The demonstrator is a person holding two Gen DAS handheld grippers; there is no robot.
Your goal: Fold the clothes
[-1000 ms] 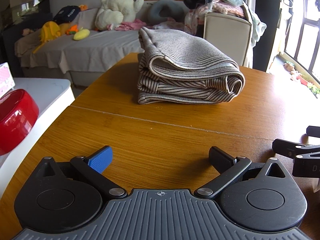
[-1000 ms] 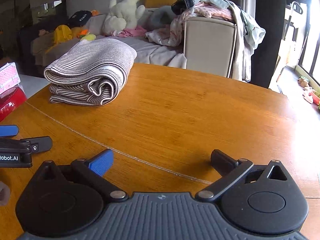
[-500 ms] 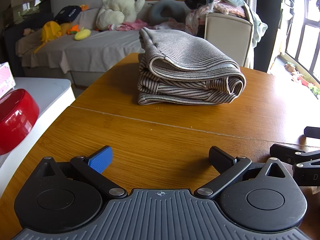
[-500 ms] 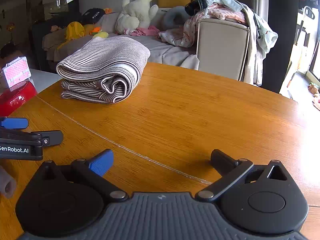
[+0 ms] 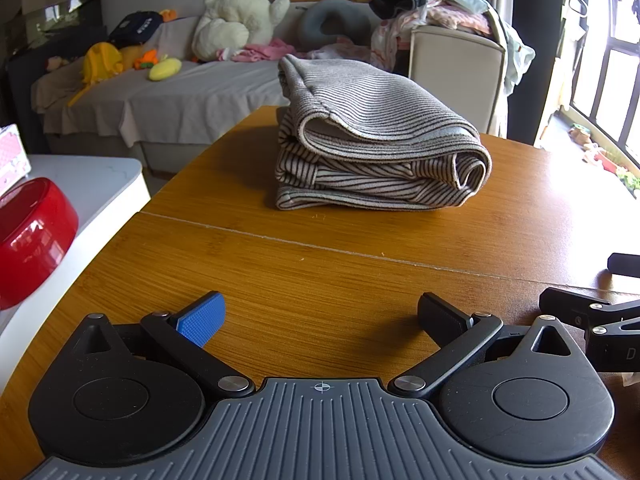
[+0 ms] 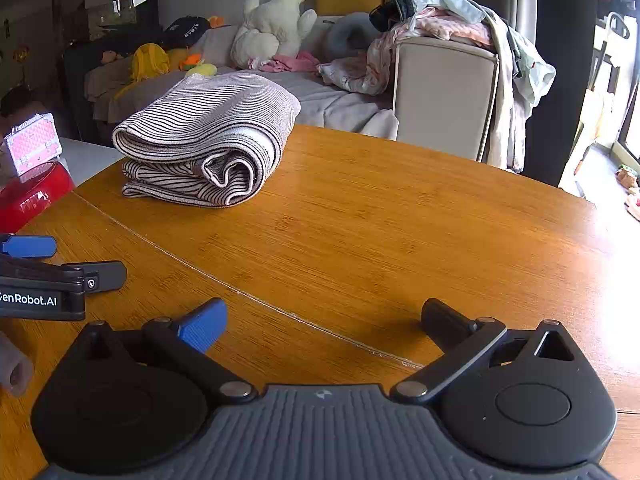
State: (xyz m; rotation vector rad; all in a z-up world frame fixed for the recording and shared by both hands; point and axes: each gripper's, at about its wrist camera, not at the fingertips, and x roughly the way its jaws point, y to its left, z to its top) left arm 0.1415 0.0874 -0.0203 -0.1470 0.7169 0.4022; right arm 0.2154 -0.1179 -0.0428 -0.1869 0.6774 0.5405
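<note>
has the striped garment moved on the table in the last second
No. The folded striped garment sits at the same spot behind the table seam; only the right camera's view shifted.

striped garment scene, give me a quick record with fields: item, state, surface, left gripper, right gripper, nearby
item: striped garment
state: folded into a thick stack, rolled edge toward the grippers
surface: wooden table, far side of its seam
left gripper: open, empty, apart from the garment
right gripper: open, empty, apart from the garment
nearby: red bowl on a white side surface
</note>
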